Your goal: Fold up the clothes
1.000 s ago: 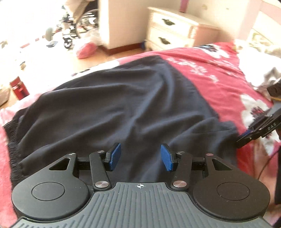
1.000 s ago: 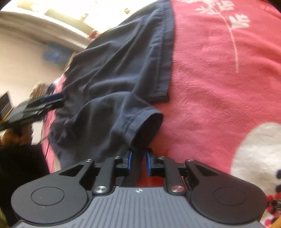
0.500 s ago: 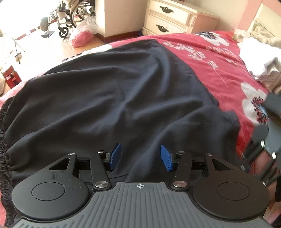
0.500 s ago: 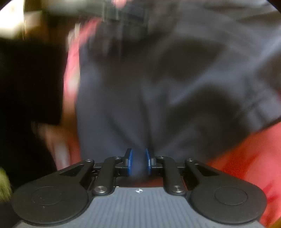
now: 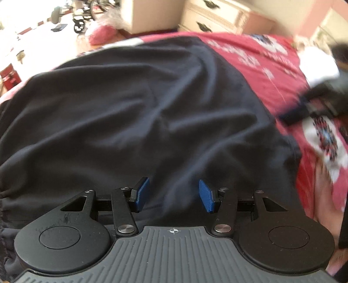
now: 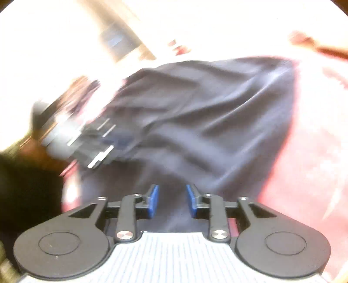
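Note:
A dark navy shirt (image 5: 141, 108) lies spread and wrinkled on a red flowered bedspread (image 5: 271, 71). My left gripper (image 5: 174, 197) hovers over the shirt's near part, open, its blue pads wide apart with only cloth beneath. In the blurred right wrist view the shirt (image 6: 206, 122) fills the middle. My right gripper (image 6: 171, 201) is above its near edge, jaws opening, with dark cloth under the gap and the pads not pressing on it. Each view catches the other gripper as a blur, the right gripper (image 5: 315, 106) at the right and the left gripper (image 6: 87, 139) at the left.
A cream dresser (image 5: 217, 15) stands beyond the bed. White clothes (image 5: 315, 63) lie piled at the far right of the bed. On the floor are a pink bag (image 5: 102, 36), a wheeled frame (image 5: 84, 19) and a red container (image 5: 8, 76).
My right gripper, earlier shut on the shirt's sleeve, swung across over the shirt and its jaws have parted. My left gripper came a little closer to the cloth, still open.

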Motion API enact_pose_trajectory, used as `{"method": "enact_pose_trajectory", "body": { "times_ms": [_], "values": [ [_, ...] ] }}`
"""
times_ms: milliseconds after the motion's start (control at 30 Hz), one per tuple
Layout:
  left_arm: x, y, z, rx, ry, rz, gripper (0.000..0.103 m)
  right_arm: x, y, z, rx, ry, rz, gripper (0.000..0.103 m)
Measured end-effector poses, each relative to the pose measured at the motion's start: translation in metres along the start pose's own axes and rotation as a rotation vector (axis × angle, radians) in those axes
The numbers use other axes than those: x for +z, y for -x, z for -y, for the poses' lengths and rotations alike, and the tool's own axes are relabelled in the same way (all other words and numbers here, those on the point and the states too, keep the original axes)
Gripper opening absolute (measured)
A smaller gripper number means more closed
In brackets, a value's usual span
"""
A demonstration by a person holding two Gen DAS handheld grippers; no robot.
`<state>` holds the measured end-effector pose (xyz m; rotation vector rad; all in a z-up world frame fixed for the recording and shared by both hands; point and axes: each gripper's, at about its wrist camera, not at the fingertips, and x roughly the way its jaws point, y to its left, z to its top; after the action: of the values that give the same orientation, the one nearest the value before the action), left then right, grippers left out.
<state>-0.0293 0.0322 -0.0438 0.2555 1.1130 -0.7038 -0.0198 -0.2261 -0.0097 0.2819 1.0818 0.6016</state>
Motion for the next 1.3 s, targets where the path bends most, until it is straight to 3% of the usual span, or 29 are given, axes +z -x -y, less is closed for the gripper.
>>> {"method": "enact_pose_trajectory", "body": {
  "times_ms": [100,167,233,333,467,600,733,800,867,967,1133,1200,1233,1300],
  "values": [
    [-0.003,-0.002,0.009,-0.052,-0.038,-0.033,0.050,-0.003,-0.017,0.012,-0.031,-0.053,-0.053,0.037],
    [-0.006,-0.002,0.014,-0.077,-0.073,-0.046,0.050,-0.014,-0.023,0.010,-0.036,-0.026,-0.111,0.028],
    [-0.008,-0.001,0.018,-0.104,-0.105,-0.060,0.050,-0.029,-0.021,0.004,0.000,-0.018,-0.143,0.008],
    [-0.013,0.000,0.018,-0.144,-0.125,-0.077,0.050,-0.048,-0.015,-0.004,0.053,-0.045,-0.197,0.007],
    [-0.015,-0.005,0.015,-0.149,-0.104,-0.097,0.050,-0.070,-0.025,-0.003,0.013,-0.056,-0.274,0.007],
    [-0.014,-0.001,0.011,-0.148,-0.066,-0.085,0.050,-0.054,-0.006,0.002,0.019,-0.072,-0.249,0.013],
    [-0.012,0.003,0.007,-0.173,-0.032,-0.069,0.050,-0.026,0.033,0.005,0.017,-0.018,-0.084,0.040],
    [-0.012,0.001,0.007,-0.179,-0.024,-0.073,0.050,-0.014,0.040,0.012,0.007,-0.030,0.010,0.043],
    [-0.011,-0.002,0.009,-0.175,-0.024,-0.080,0.050,-0.005,0.033,0.014,-0.039,-0.034,0.074,0.044],
    [-0.011,-0.002,0.014,-0.183,-0.024,-0.079,0.050,-0.001,0.008,0.008,-0.128,0.050,0.096,0.043],
    [-0.013,0.002,0.014,-0.176,-0.042,-0.084,0.050,-0.026,-0.024,0.008,-0.333,0.315,-0.045,0.037],
    [-0.013,0.010,0.008,-0.169,-0.035,-0.068,0.050,-0.030,-0.013,0.013,-0.368,0.313,-0.061,0.034],
    [-0.012,0.015,0.003,-0.166,-0.028,-0.056,0.050,-0.030,-0.007,0.013,-0.411,0.312,-0.068,0.027],
    [-0.010,0.024,-0.007,-0.155,-0.009,-0.030,0.050,-0.027,0.004,0.011,-0.482,0.345,-0.055,0.027]
  ]
}}
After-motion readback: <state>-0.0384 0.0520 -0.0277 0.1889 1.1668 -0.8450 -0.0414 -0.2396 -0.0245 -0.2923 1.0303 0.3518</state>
